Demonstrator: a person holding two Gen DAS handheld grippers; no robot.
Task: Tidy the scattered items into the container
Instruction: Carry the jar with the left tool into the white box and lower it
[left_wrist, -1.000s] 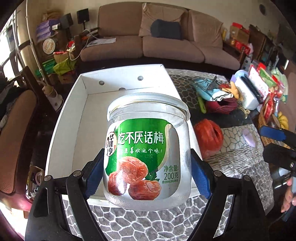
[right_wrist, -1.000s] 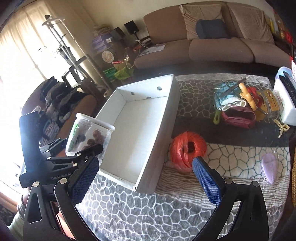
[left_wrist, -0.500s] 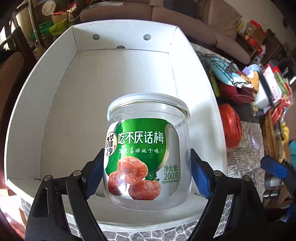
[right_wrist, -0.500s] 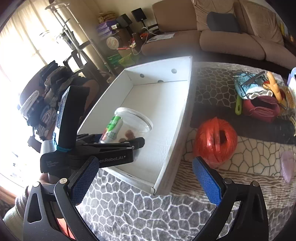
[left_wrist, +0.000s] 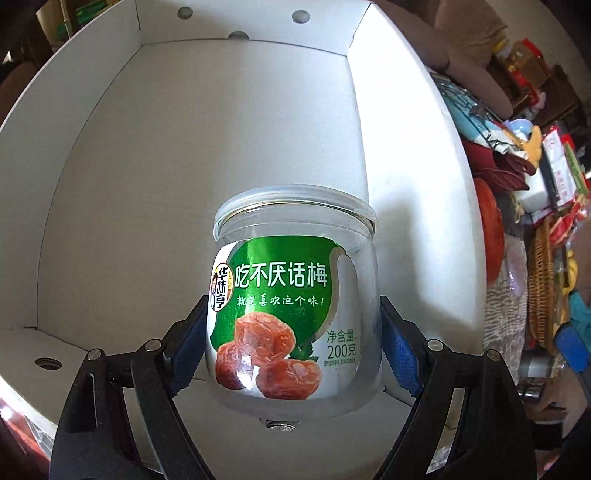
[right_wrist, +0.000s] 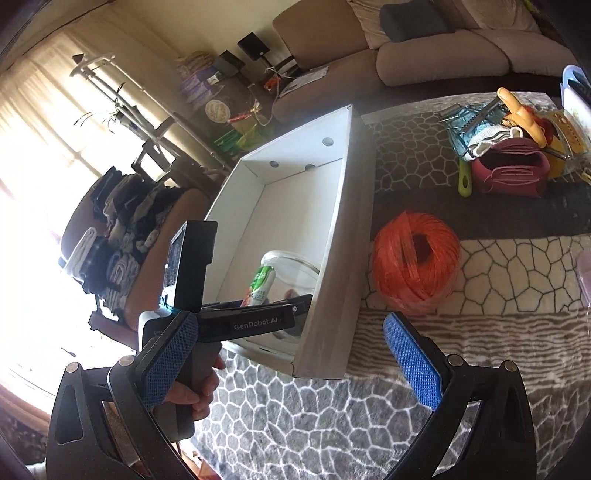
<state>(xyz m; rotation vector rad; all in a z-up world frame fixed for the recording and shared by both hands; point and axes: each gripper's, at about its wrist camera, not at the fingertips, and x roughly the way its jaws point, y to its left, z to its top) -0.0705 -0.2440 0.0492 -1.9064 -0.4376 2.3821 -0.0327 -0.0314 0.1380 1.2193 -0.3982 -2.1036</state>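
A clear plastic jar (left_wrist: 293, 310) with a green label and dried plums is clamped between the blue pads of my left gripper (left_wrist: 291, 350). It hangs low inside the white cardboard box (left_wrist: 147, 155), near its front right corner. From the right wrist, the same jar (right_wrist: 284, 275) shows inside the box (right_wrist: 332, 295) with the left gripper (right_wrist: 255, 319) reaching in over the near wall. My right gripper (right_wrist: 291, 362) stands open above the patterned cloth, in front of the box, with nothing between its pads. An orange ball of twine (right_wrist: 415, 262) lies right of the box.
A purple oval item (right_wrist: 585, 273) lies at the right edge of the table. A pile of kitchen tools, a maroon bag (right_wrist: 509, 171) and a green handle crowd the far right. A wicker basket (left_wrist: 541, 288) sits beyond the twine. A chair with clothes stands left.
My left gripper has sunk with the jar from above the box's front edge down into the box. The right gripper dropped slightly and tilted toward the table.
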